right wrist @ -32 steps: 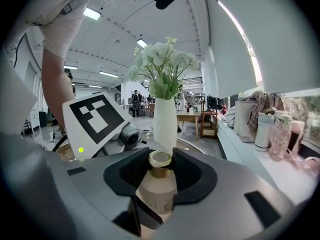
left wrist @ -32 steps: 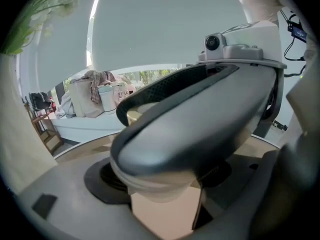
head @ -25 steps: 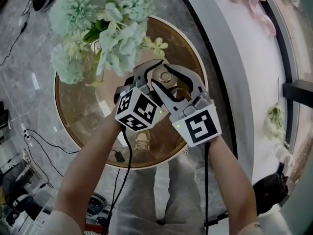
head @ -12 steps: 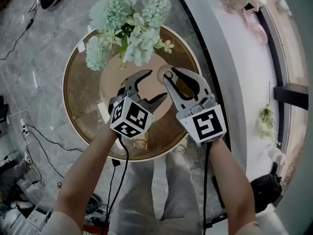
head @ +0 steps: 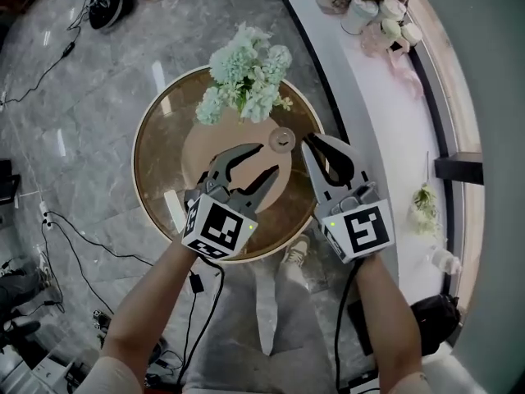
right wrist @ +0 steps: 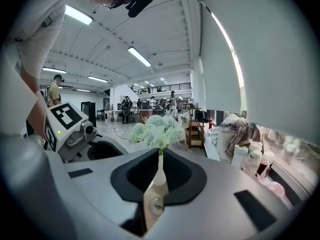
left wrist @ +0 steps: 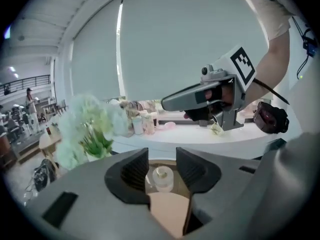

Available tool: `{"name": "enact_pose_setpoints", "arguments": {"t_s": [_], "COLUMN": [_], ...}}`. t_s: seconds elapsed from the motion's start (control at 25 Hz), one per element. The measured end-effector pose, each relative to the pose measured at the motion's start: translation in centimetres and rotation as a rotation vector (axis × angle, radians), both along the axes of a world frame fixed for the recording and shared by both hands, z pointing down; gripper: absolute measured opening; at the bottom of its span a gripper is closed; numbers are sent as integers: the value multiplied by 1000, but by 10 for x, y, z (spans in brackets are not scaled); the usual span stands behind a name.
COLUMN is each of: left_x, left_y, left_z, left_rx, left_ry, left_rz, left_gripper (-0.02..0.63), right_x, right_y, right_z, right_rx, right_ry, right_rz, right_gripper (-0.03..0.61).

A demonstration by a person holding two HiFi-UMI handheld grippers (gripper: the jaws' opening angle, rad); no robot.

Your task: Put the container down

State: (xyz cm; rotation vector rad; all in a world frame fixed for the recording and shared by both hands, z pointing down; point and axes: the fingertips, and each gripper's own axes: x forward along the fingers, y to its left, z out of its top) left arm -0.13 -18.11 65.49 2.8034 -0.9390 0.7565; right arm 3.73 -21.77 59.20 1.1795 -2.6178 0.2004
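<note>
**Left gripper** point(head: 267, 159), one: jaws apart and closing, nothing between them. The container point(head: 281, 139) shows through their gap in the left gripper view, out beyond the tips.

**Right gripper** point(head: 310, 142), one: jaws closing, tips meeting, nothing gripped.

**Container**, one: small, clear, round and capped. It stands upright on the worktop point(head: 156, 179) at the edge of the mat point(head: 205, 150), free of both grippers, just beside each pair of tips.

**Vase** point(head: 246, 84), one: white, holding pale green flowers, beyond the container and apart from it.

**Worktop**, one: round, brown glass.

**Mat**, one: round, pink.

**Marker cubes**, two: black-and-white square patterns, left point(head: 217, 228) and right point(head: 358, 230).

**Ledge** point(head: 369, 97), one: white and curved, to the right of the worktop, carrying several pale bottles point(head: 361, 13).

**Cables** point(head: 74, 236): several, loose on the grey floor point(head: 82, 97).
</note>
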Motion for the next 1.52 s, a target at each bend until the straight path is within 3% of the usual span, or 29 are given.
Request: {"name": "enact_pose_setpoints", "arguments": {"t_s": [0.12, 0.2, 0.48, 0.96, 1.2, 1.36, 1.52], "left_x": [-12, -19, -37, -49, -53, -56, -53], "left_y": [0, -1, 0, 31, 54, 75, 91], "left_z": [-65, -110, -250, -430, -510, -542, -562], "left_rx": [82, 120, 249, 361, 430, 470, 480], "left_ry": [36, 61, 82, 137, 143, 93, 102], "left_rz": [-46, -71, -120, -148, -143, -128, -128], "left_gripper": [117, 115, 16, 9, 8, 8, 8], "right_x": [6, 8, 7, 12, 12, 16, 24], "right_y": [4, 6, 21, 66, 96, 122, 144], "right_z": [-51, -89, -219, -420, -495, -537, -571], "right_rx": [13, 31, 91, 251, 376, 415, 449], "right_ry": [-5, -9, -53, -56, 57, 17, -31], "right_rz": [31, 49, 67, 54, 36, 34, 67], "right_gripper": [25, 22, 12, 8, 8, 8, 8]}}
